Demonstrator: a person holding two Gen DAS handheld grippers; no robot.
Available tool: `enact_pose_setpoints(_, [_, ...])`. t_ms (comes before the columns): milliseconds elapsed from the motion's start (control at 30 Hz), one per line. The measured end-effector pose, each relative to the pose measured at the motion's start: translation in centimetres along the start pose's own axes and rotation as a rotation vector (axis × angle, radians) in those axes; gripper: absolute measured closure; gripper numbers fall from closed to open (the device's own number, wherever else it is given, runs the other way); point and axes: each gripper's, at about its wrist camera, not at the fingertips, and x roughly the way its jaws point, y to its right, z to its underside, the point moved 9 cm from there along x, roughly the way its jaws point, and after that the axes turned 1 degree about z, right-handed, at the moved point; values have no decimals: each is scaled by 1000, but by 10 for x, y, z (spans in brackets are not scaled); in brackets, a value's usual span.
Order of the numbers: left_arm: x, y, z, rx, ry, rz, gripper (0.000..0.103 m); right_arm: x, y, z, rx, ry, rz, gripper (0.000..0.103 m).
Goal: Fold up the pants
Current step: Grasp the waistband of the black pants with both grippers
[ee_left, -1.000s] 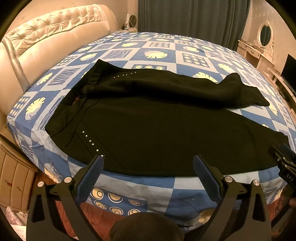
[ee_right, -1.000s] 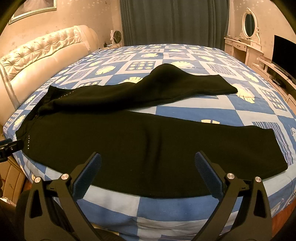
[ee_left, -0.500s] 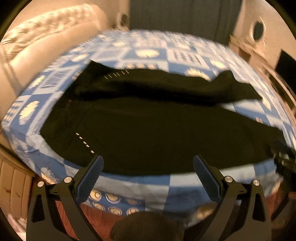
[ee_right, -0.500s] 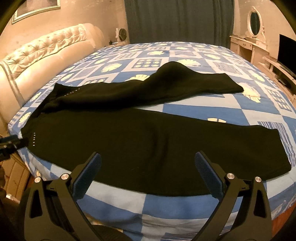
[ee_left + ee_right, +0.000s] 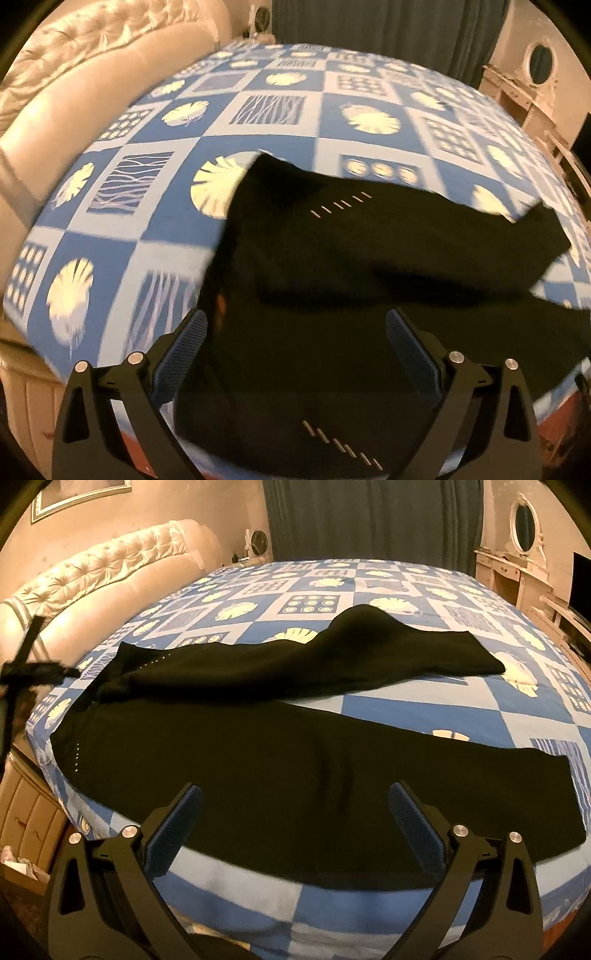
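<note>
Black pants [image 5: 280,753] lie spread on the bed, waist to the left, legs running right; the far leg is humped and angled away from the near one. In the left wrist view the pants [image 5: 369,266] fill the centre, with rows of small silver studs near the waist. My left gripper [image 5: 295,343] is open and empty, hovering over the waist end. It also shows in the right wrist view [image 5: 33,670] at the far left, blurred. My right gripper [image 5: 295,816] is open and empty, above the near leg at the bed's front edge.
The bed [image 5: 388,709] has a blue and white patterned sheet. A cream tufted headboard [image 5: 96,579] stands at the left. Dark curtains [image 5: 369,517] hang behind. A white dressing table with an oval mirror [image 5: 524,528] and a dark screen [image 5: 581,579] stand at the right.
My left gripper has moved forward and left, over the bed's edge and above the pants' waist. My right gripper has shifted slightly. The pants lie as before.
</note>
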Motion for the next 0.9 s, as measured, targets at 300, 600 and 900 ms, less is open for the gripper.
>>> enact_pose_setpoints(300, [91, -41, -75, 49, 9, -15, 6, 25, -22, -20, -4, -15, -63, 2])
enact_pose_setpoints(600, [132, -46, -94, 48, -65, 47, 86, 45, -32, -48, -32, -7, -99, 2])
enact_pose_setpoints(900, [126, -40, -95, 70, -48, 58, 98, 104, -45, -142, -130, -63, -305, 2])
